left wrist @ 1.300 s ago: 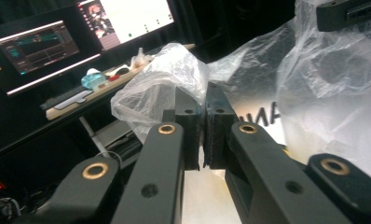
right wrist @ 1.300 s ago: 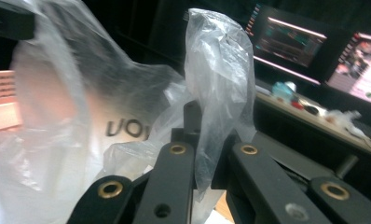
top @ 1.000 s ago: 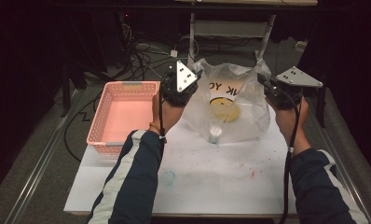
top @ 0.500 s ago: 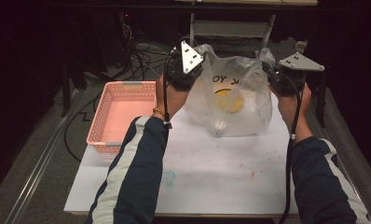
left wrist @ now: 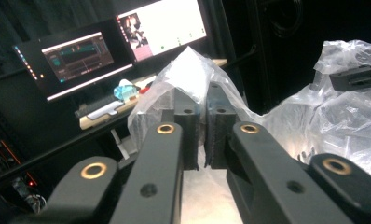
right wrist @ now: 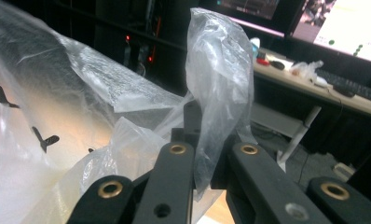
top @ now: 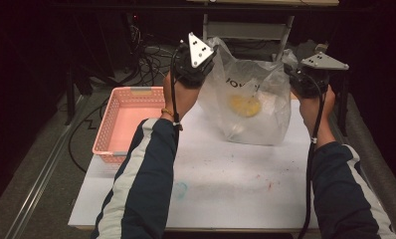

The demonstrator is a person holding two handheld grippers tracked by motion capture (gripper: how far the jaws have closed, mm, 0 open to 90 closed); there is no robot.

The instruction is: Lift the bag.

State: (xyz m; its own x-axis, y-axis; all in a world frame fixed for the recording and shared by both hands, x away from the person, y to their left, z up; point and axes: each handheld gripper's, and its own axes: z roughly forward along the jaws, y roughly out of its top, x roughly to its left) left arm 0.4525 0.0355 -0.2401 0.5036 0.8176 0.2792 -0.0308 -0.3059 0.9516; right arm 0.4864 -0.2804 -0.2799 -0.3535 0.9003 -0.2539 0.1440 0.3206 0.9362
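A clear plastic bag (top: 265,117) with black lettering hangs between my two grippers over the back of the white table (top: 226,174). A yellow round thing (top: 245,105) lies inside it. My left gripper (top: 200,63) pinches the bag's left top corner (left wrist: 188,70). Its jaws have just been opening a little, with a thin gap at its tips (left wrist: 203,100), and the film is still caught between them. My right gripper (top: 305,77) is shut on the bag's right handle (right wrist: 218,70), which sticks up past its tips (right wrist: 207,126).
An empty pink basket (top: 131,124) sits at the table's left edge. Cables lie on the floor behind it. A shelf frame (top: 250,30) stands beyond the table. Monitors and a desk (left wrist: 104,51) are in the dark background.
Both hands have risen and carried the bag up and away from me. The bag has gone from slumped on the table to hanging stretched between the grippers.
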